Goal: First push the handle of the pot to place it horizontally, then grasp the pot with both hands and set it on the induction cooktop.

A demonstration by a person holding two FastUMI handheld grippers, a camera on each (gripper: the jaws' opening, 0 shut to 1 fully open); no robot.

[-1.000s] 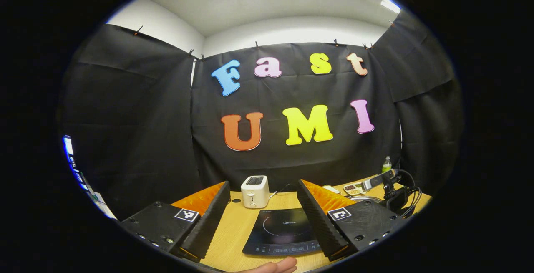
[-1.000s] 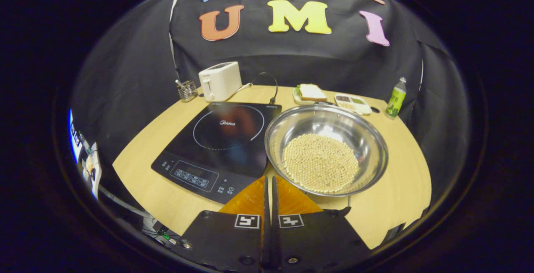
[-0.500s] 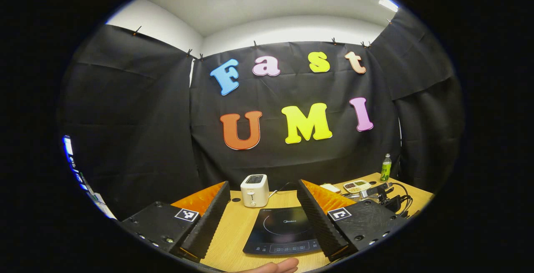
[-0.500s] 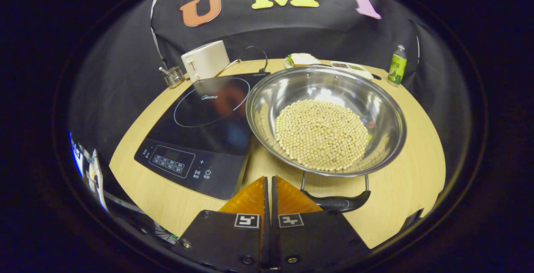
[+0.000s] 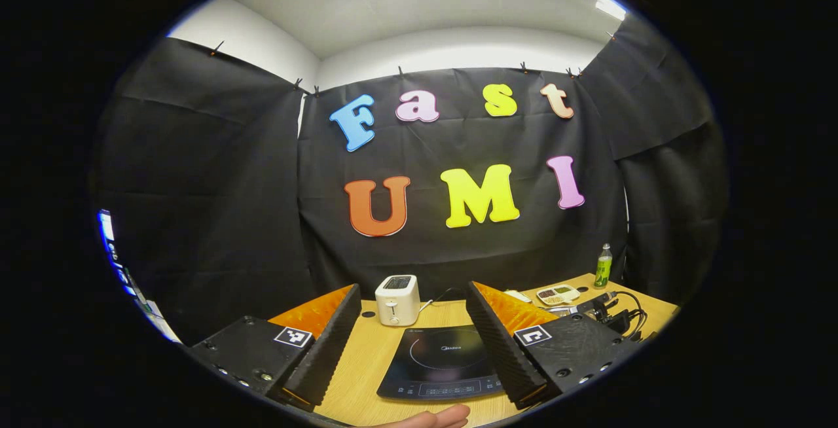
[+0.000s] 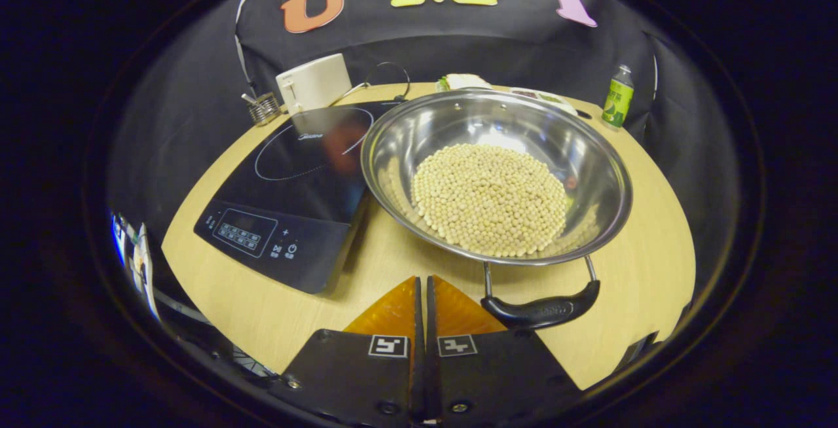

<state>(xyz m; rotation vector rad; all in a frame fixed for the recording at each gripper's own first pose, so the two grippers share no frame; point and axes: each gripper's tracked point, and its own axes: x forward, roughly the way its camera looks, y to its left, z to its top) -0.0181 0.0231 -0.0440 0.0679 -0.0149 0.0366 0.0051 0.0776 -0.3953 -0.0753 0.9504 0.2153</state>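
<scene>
1. In the right gripper view the right tongs point(image 6: 421, 284) sit lowest in the frame, fingers pressed together with nothing between them, their tips over the pale wooden worktop point(image 6: 641, 264).
2. Just beyond and a little right of those tips lies the black curved handle point(image 6: 542, 310) of the wide, shallow stainless-steel pot point(image 6: 589, 153), joined to the rim by two metal rods; tips and handle look close but apart.
3. The pot holds a heap of small cream-coloured beans point(image 6: 490, 197) and stands on the worktop, its left rim overlapping the edge of the flat black induction cooktop point(image 6: 288, 179) beside it.
4. Behind the cooktop stand a white toaster point(image 6: 313, 82) and a small wire holder point(image 6: 263, 107); a green bottle point(image 6: 616, 97) stands at the far right edge.
5. In the left gripper view the left tongs point(image 5: 414, 297) are spread wide and empty, held above the worktop point(image 5: 366, 362), framing the cooktop point(image 5: 440, 362) and the toaster point(image 5: 397, 300).
6. A hand point(image 5: 435, 417) shows at the bottom edge of that view.
7. The bottle point(image 5: 603, 266) stands at the far right.
</scene>
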